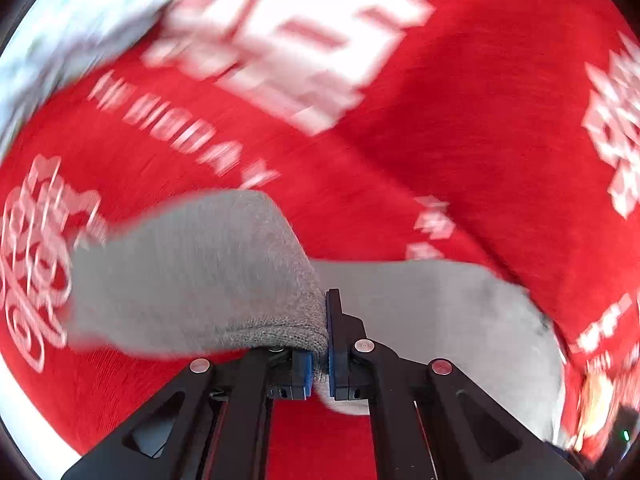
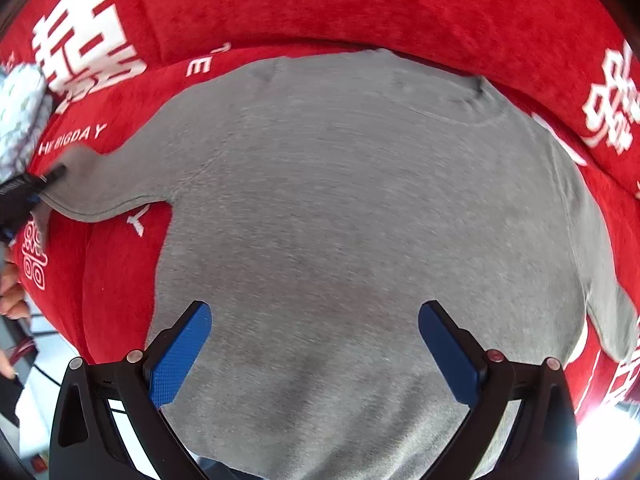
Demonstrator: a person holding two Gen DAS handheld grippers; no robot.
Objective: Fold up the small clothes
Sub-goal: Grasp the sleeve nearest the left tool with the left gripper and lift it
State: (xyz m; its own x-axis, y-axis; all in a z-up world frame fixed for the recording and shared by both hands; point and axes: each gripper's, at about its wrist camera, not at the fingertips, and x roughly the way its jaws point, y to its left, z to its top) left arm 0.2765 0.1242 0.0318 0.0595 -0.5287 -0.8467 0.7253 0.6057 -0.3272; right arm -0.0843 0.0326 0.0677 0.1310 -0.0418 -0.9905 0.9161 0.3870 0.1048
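Your left hand-held gripper [image 1: 319, 354] is clenched on the cuff of the grey sweater's sleeve [image 1: 224, 272]; your right hand-held gripper [image 2: 314, 354] hangs released over the grey sweater [image 2: 360, 220], which lies flat, collar farthest from you, that sleeve stretched left. Beneath is a red cloth [image 2: 360, 4] with white lettering.

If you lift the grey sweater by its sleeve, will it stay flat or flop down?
Probably flop: the sleeve cuff already bends over where the left gripper pinches it. The grey sweater looks soft and light, sagging over the red blanket.
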